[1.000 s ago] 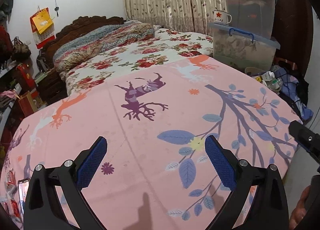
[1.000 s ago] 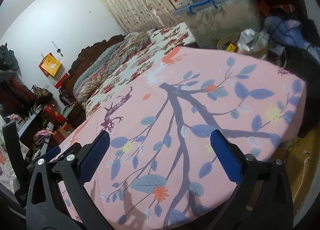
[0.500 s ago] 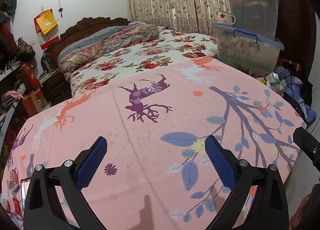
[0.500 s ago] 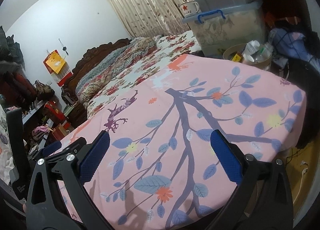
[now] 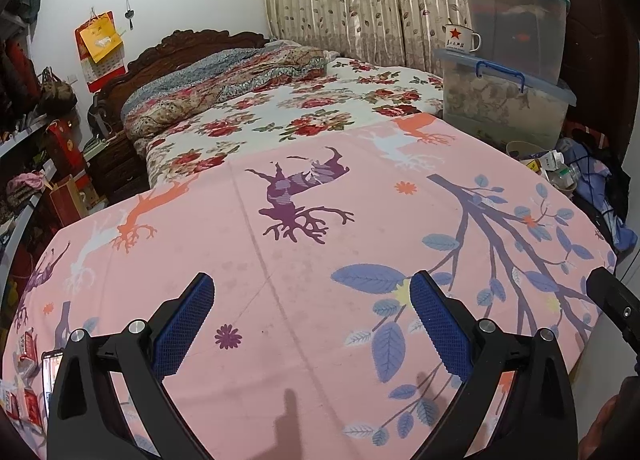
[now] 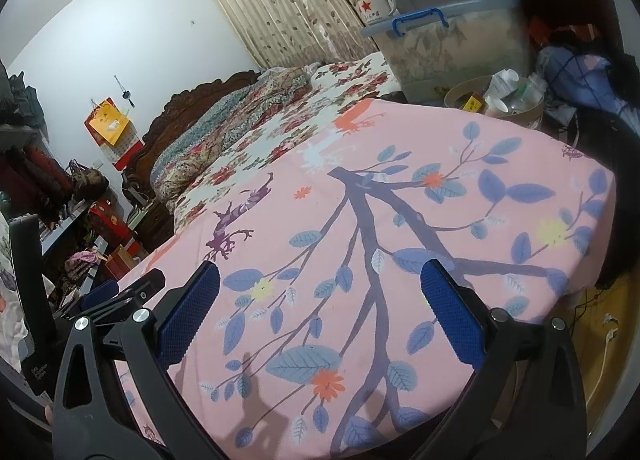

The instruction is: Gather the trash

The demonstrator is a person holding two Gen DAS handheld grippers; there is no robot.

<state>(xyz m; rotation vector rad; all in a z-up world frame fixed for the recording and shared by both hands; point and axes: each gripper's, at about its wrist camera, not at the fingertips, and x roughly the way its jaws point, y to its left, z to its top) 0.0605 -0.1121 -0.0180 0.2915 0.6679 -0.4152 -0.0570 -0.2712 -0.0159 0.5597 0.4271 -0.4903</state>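
Jaws spread wide and empty on the left gripper (image 5: 310, 324), blue pads (image 5: 184, 326) held above a pink bedsheet (image 5: 304, 276) printed with deer, leaves and branches. Same on the right gripper (image 6: 316, 312): fingers parted, nothing between them, poised over the sheet's branch pattern near the bed's right corner. Beyond the pink sheet, a floral bedspread (image 5: 320, 116) and a rolled patterned quilt (image 5: 224, 80) against a carved dark headboard (image 5: 192, 40). Past the bed's far right corner, on the floor, a round tub (image 6: 496, 100) crowded with small bottles and packets, apparently the trash, well apart from both grippers. Just behind it, stacked clear storage boxes (image 5: 504, 100) with blue lids, topped by a white enamel mug (image 5: 460, 38) bearing a red star. Leaf-print curtains (image 5: 360, 0) behind. A red and yellow wall calendar (image 5: 98, 48) on the left wall, cluttered shelves (image 5: 24, 132) below it. Small red wrappers or packets, too blurred to identify, at the sheet's near left edge (image 5: 24, 344).
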